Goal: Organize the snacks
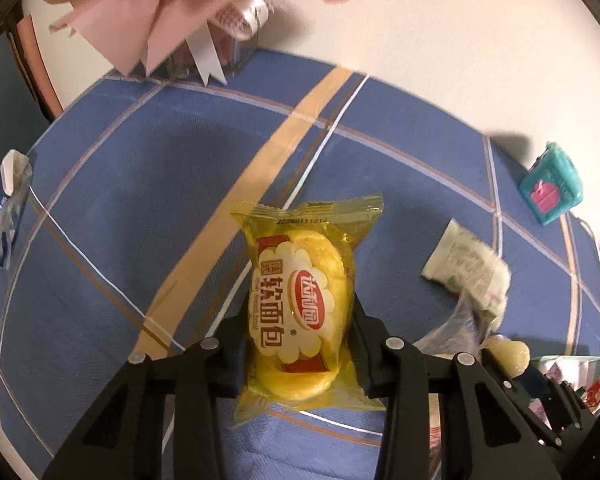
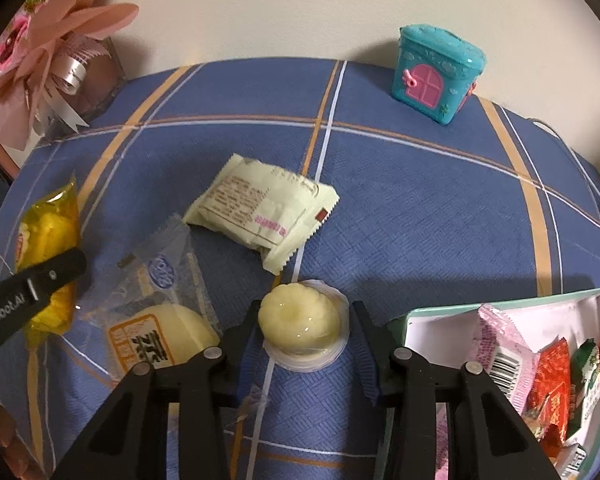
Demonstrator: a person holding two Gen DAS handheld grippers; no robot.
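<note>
My left gripper [image 1: 300,320] is shut on a yellow bread packet [image 1: 304,300] with red and white lettering, held just above the blue checked tablecloth [image 1: 140,200]. The packet also shows in the right wrist view [image 2: 48,248], with a left finger across it. My right gripper [image 2: 304,320] has its jaws around a pale yellow jelly cup [image 2: 300,320], pads close to its sides; contact is unclear. A clear-wrapped bun packet [image 2: 160,316] lies left of the cup. A cream packet [image 2: 260,208] lies beyond it.
A green-rimmed box [image 2: 508,308] with several wrapped snacks sits at the right. A teal toy house [image 2: 436,76] stands at the back right. A pink bouquet [image 2: 40,60] stands at the back left. A blue-white packet [image 1: 0,232] lies at the far left.
</note>
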